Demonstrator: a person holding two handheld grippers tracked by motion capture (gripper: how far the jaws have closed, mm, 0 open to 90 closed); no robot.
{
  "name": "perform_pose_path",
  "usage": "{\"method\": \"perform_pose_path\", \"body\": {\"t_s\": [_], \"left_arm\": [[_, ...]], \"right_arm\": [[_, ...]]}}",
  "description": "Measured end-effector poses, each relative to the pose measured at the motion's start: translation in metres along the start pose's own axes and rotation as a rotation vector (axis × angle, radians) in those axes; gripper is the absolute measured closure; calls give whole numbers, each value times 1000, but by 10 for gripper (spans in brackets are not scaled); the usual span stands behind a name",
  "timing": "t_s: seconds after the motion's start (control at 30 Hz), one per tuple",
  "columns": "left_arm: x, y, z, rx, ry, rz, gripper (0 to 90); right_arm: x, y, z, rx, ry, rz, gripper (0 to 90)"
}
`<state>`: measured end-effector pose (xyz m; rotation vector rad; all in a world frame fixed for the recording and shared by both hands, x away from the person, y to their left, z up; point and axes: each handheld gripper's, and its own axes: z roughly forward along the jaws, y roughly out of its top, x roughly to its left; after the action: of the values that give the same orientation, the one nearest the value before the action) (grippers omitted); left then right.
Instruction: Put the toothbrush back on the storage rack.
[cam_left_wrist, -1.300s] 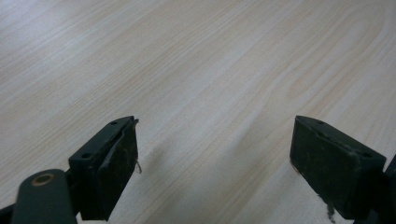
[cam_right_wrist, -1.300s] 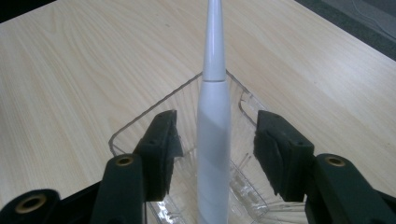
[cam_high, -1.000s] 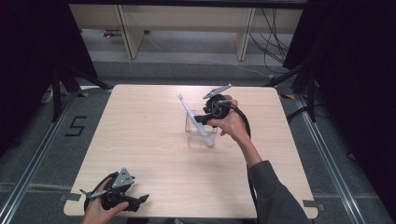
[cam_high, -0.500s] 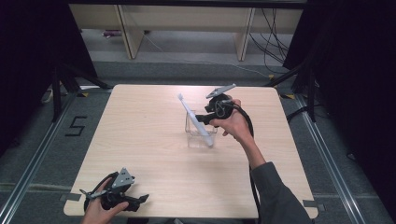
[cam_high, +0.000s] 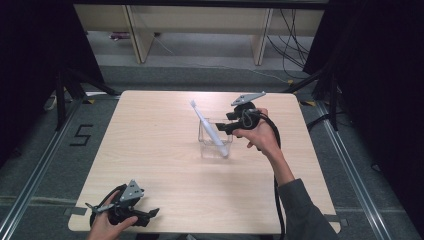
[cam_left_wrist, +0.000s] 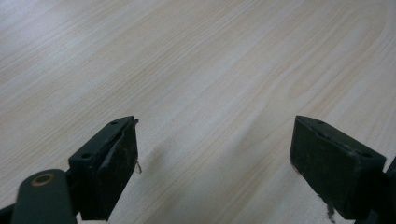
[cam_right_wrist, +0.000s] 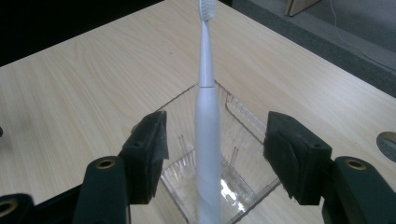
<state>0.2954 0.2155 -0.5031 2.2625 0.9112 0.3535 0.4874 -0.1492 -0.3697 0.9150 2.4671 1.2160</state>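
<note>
White toothbrush (cam_right_wrist: 207, 121) leans in a clear container (cam_right_wrist: 243, 123), apparently untouched between the right claw's (cam_right_wrist: 212, 156) parted, just-widened jaws.

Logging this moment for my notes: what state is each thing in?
Toothbrush: leaning in the box, brush head up, free of both pads.
Clear plastic box: upright on the table, open-topped.
Right tool: open, jaws just widening, either side of the toothbrush.
Left tool: open, nothing between its jaws.
</note>
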Motion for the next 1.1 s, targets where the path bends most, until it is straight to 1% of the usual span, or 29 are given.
{"method": "perform_pose_path", "body": {"t_s": [0.03,0.07,0.1,0.13,0.17,0.2,0.27,0.3,0.33,0.37,0.4,0.43,0.47,0.5,0.57,0.6,0.63,0.7,0.73,0.77,0.8,0.87,0.9,0.93,0.97,1.0,1.03,1.07,1.1], "left_arm": [[0,0,0,-1,-1,-1,149],[-1,0,1,-8,0,-14,149],[-1,0,1,-11,0,-15,149],[-1,0,1,-12,0,-17,149],[-1,0,1,-11,-2,-11,149],[-1,0,1,-11,-1,-11,149],[-1,0,1,-11,0,-15,149],[-1,0,1,-11,0,-17,149],[-1,0,0,-6,1,-10,149],[0,0,0,3,-1,5,149],[0,0,0,2,0,4,149],[0,0,0,3,0,5,149],[0,0,0,3,0,3,149],[0,0,0,2,-1,4,149],[-1,0,1,-11,0,-19,149],[-1,0,1,-5,1,-12,149],[-1,0,1,-7,0,-15,149],[-1,0,1,-3,0,-11,149],[-1,0,1,-11,0,-19,149],[-1,0,1,-12,-1,-18,149],[-1,0,1,-11,0,-16,149],[-1,0,1,-10,-1,-15,149],[-1,0,1,-11,-1,-16,149],[-1,0,1,-11,0,-16,149],[-1,0,1,-12,0,-16,149],[-1,0,1,-11,-1,-18,149],[-1,0,1,-9,-1,-15,149],[-1,0,1,-10,-1,-15,149],[-1,0,1,-11,0,-16,149]], "right_arm": [[0,-1,-1,-9,-7,-1,401],[-1,-2,-3,-10,-3,1,401],[-2,-2,-4,-10,-13,-17,401],[-1,-3,-6,-3,-10,7,401],[-2,-4,-7,-11,-7,9,400],[-4,-4,-8,-20,-19,-21,399],[-2,-6,-11,-9,-14,12,396],[-3,-7,-12,-17,-18,-5,396],[-3,-7,-12,-23,-9,-1,395],[-4,-8,-13,-26,-14,-21,393],[-2,-9,-15,-20,-12,0,390],[-3,-9,-16,-27,-21,-21,388],[-3,-10,-16,-29,-13,-23,387],[-3,-11,-18,-28,-22,-20,385],[-1,-12,-20,-34,-13,-8,384],[-2,-13,-21,-36,-21,-15,382],[-2,-14,-22,-31,-19,-11,381],[-2,-16,-22,-42,-17,-13,380],[-2,-17,-23,-41,-9,1,378],[-1,-18,-24,-31,-20,-1,378],[-1,-19,-25,-34,-20,0,377],[-2,-20,-27,-35,-31,-17,374],[-2,-21,-27,-48,-34,-24,374],[0,-23,-27,-46,-22,-1,374],[0,-23,-28,-42,-16,-7,373],[1,-24,-29,-39,-20,3,372],[-1,-25,-29,-48,-25,-25,372],[2,-26,-29,-47,-20,6,372],[1,-27,-29,-51,-13,-12,371]]}}
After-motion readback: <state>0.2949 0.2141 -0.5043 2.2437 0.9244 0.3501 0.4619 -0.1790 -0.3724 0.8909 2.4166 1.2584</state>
